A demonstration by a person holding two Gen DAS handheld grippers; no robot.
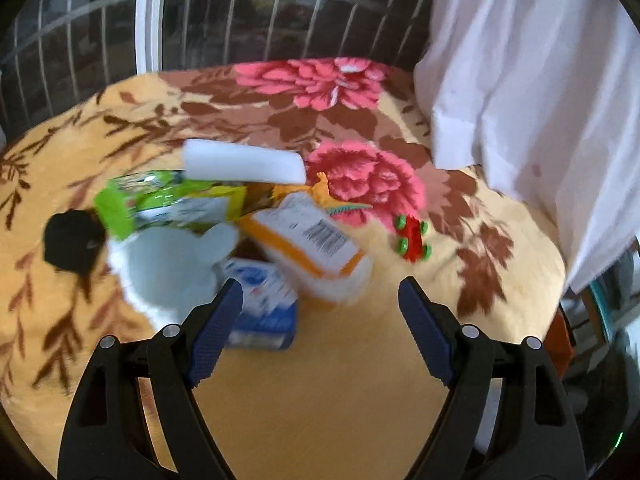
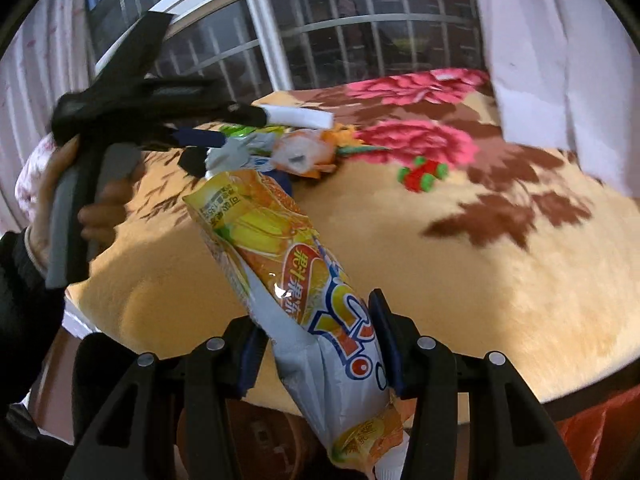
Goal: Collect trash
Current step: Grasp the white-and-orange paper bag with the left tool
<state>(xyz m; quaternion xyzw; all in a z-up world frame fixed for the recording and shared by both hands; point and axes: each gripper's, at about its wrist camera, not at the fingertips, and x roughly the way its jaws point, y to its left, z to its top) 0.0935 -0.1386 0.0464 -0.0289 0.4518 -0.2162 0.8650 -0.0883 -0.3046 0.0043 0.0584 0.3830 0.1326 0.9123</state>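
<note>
My right gripper (image 2: 320,344) is shut on a yellow-orange snack bag (image 2: 288,264) and holds it above the near edge of the floral blanket (image 2: 440,280). My left gripper (image 1: 320,300) is open and empty, just short of a trash pile: a blue-white box (image 1: 264,304), an orange-white packet (image 1: 312,248), a green wrapper (image 1: 160,204), a white foam block (image 1: 244,166) and a crumpled white piece (image 1: 172,268). In the right wrist view the left gripper (image 2: 224,128) hovers over that pile.
A small red toy car with green wheels (image 1: 412,238) sits on the blanket right of the pile. A black item (image 1: 72,244) lies left of it. A white curtain (image 1: 540,100) hangs at the right. A barred window (image 1: 260,20) is behind.
</note>
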